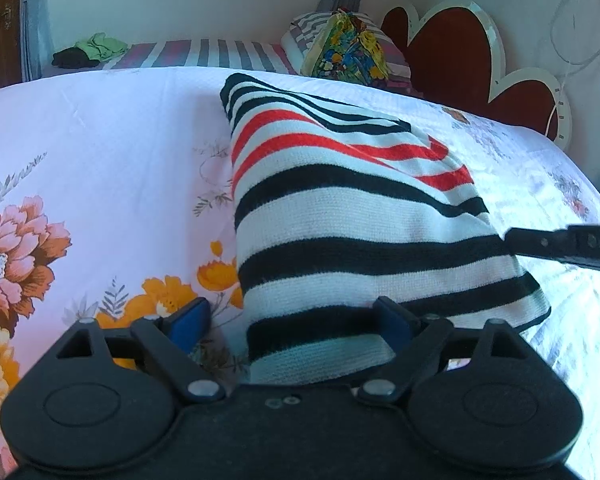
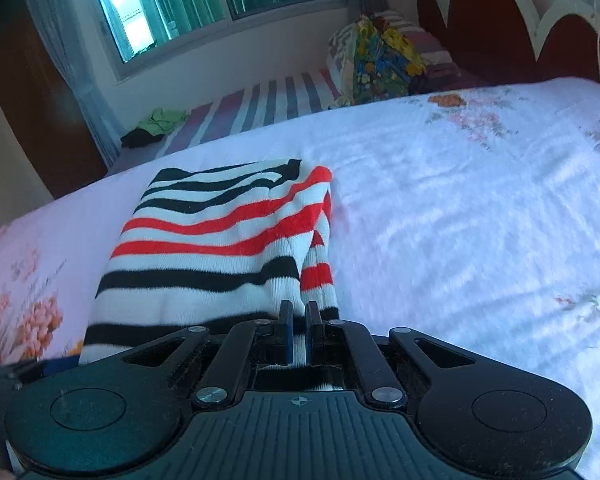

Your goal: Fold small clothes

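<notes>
Left tongs [image 1: 290, 326] spread wide, pointing down over the near end of the sweater [image 1: 340, 216]. The cloth sits between the blue pads [image 1: 190, 326] but neither pad presses it; the left pad is off its edge, over the bed [image 1: 100, 140].

Right tongs [image 2: 299, 332] pressed together, pinching the sweater's near right corner; a strip of striped knit shows between the pads. In the left view their black tip comes in from the right, at the sweater's right edge.

Sweater: black, white and red stripes, folded into a rough rectangle, lying flat on the floral sheet, running straight ahead from both tongs. A folded sleeve [image 2: 320, 256] hangs down its right side, just ahead of the right tongs.

Beyond the sweater: striped sheet, a colourful bundle [image 1: 348, 46], green and black clothes [image 1: 90, 50] by the window, red headboard [image 1: 456, 56] far right.
</notes>
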A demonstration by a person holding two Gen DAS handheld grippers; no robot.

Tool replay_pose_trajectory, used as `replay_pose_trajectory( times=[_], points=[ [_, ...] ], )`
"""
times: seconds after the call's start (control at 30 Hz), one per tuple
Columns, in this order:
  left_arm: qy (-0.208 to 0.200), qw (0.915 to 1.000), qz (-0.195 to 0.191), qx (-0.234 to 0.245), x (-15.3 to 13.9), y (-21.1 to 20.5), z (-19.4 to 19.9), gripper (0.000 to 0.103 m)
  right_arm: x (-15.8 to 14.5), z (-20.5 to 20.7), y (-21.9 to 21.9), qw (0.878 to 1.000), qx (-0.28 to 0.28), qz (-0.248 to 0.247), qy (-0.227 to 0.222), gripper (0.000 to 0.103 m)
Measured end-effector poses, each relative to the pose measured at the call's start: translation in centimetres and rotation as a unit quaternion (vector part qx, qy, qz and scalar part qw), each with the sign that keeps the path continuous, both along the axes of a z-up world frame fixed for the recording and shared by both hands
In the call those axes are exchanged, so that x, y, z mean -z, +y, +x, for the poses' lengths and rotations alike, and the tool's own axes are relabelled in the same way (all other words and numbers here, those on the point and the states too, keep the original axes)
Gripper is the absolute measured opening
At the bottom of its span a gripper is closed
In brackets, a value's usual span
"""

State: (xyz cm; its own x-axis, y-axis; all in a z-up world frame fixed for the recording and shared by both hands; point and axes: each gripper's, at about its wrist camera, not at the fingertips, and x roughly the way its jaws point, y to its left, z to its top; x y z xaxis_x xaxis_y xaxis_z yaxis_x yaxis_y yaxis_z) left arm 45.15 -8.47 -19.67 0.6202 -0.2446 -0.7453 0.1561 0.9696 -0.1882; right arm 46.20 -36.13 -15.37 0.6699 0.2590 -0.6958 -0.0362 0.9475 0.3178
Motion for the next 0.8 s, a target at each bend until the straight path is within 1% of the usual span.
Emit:
replay_pose_trajectory(
  times=[0.13,0.3,0.33,0.37,0.4,0.43,0.47,0.53,0.57,0.6,0.7,0.77,0.8],
  points=[
    [0.0,1.0,0.0,-0.001,0.0,0.1,0.1,0.089,0.5,1.5,-0.1,1.0,-0.002,0.011,0.012,0.004],
    [0.002,1.0,-0.002,-0.001,0.0,0.1,0.0,0.089,0.4,1.8,-0.7,0.999,0.006,0.038,0.007,0.005],
    [0.002,1.0,-0.003,-0.001,0.0,0.2,0.1,0.089,0.4,1.8,-0.8,0.999,0.009,0.04,0.003,0.01],
    [0.003,1.0,-0.003,-0.001,0.0,0.2,0.1,0.089,0.3,1.9,-0.8,0.999,0.012,0.036,0.0,0.042],
    [0.004,1.0,-0.004,-0.002,0.0,0.2,0.1,0.089,0.3,1.9,-0.7,0.999,0.014,0.032,-0.003,0.069],
    [0.004,1.0,-0.004,-0.002,0.0,0.2,0.2,0.089,0.2,1.7,-0.5,0.999,0.016,0.028,-0.014,0.1],
    [0.004,1.0,-0.004,-0.002,0.0,0.1,0.1,0.089,-0.1,1.5,-0.3,0.999,0.008,0.025,-0.031,0.098],
    [0.004,1.0,-0.004,-0.002,0.0,0.2,0.2,0.089,-0.1,1.6,0.1,0.999,0.003,0.016,-0.031,0.082],
    [0.005,1.0,-0.004,-0.002,-0.1,0.2,0.2,0.089,0.0,1.7,0.0,0.999,0.001,0.024,-0.025,0.063],
    [0.005,1.0,-0.005,-0.003,-0.1,0.2,0.2,0.089,0.2,1.9,-0.2,0.999,0.002,0.032,-0.018,0.052],
    [0.006,1.0,-0.005,-0.004,-0.1,0.1,0.3,0.09,0.7,2.3,-0.1,0.999,-0.004,0.031,-0.006,0.051],
    [0.006,1.0,-0.006,-0.004,-0.1,0.1,0.2,0.09,1.1,2.4,-0.1,0.999,-0.013,0.043,0.0,0.051],
    [0.006,1.0,-0.006,-0.004,-0.1,0.1,0.3,0.09,1.1,2.4,0.1,0.999,-0.018,0.036,-0.001,0.051]
  ],
)
